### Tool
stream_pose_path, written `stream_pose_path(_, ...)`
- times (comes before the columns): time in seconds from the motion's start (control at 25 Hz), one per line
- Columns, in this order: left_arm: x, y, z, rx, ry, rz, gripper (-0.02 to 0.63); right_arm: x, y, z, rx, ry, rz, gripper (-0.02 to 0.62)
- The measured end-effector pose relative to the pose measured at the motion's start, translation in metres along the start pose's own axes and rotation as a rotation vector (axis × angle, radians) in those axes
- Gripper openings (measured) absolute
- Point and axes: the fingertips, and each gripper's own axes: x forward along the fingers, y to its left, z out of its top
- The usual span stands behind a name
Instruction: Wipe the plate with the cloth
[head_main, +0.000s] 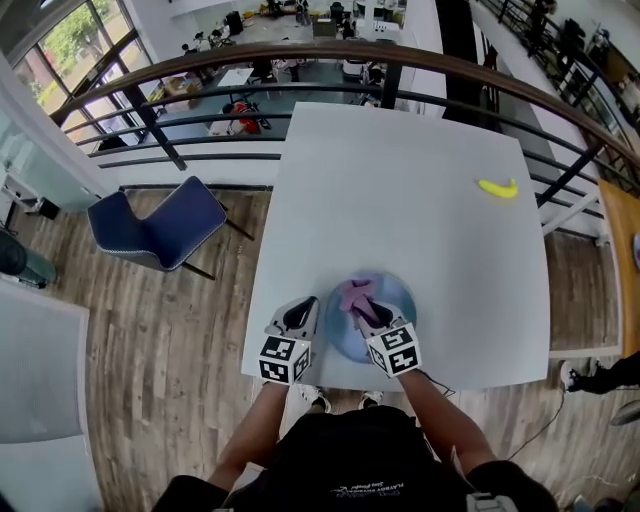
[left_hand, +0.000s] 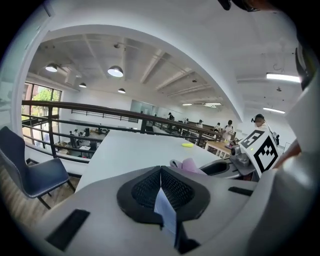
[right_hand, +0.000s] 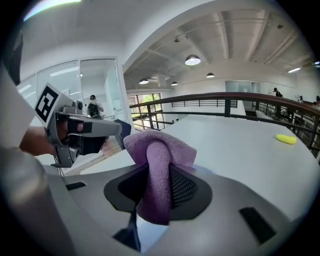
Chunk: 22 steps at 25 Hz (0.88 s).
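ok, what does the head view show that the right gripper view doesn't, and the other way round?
Head view only: the whole round blue plate under the cloth, and the person's arms. Right gripper view only: the right gripper up close, jaws shut on a fold of the cloth, plus the ceiling lamps. Both: the purple cloth, the left gripper, the banana and the white table.
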Motion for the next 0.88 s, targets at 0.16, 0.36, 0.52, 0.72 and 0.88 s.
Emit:
stream_pose_path(0.16, 0.005, 0.014, -0.014, -0.031, 0.023, 0.018, 0.012, 0.02, 0.004, -0.012, -0.009, 0.047, 0.007, 0.115)
stream_pose_path(0.36, 0.017, 0.036, -0.034, -0.065, 0.057, 0.056, 0.012, 0.04, 0.008, -0.026, -0.026, 0.1, 0.022, 0.115)
stream_pose_path(0.52, 0.02, 0.046, -0.044, -0.083, 0.082, 0.069, 0.012, 0.052, 0.012, -0.028, -0.035, 0.124, 0.034, 0.115)
stream_pose_path(0.72, 0.022, 0.053, -0.056, -0.093, 0.105, 0.067, 0.012, 0.07, 0.012, -0.032, -0.014, 0.148, 0.037, 0.115)
stream_pose_path(0.88, 0.024, 0.052, -0.066, -0.104, 0.122, 0.068, 0.012, 0.074, 0.004, -0.034, 0.026, 0.164, 0.015, 0.115)
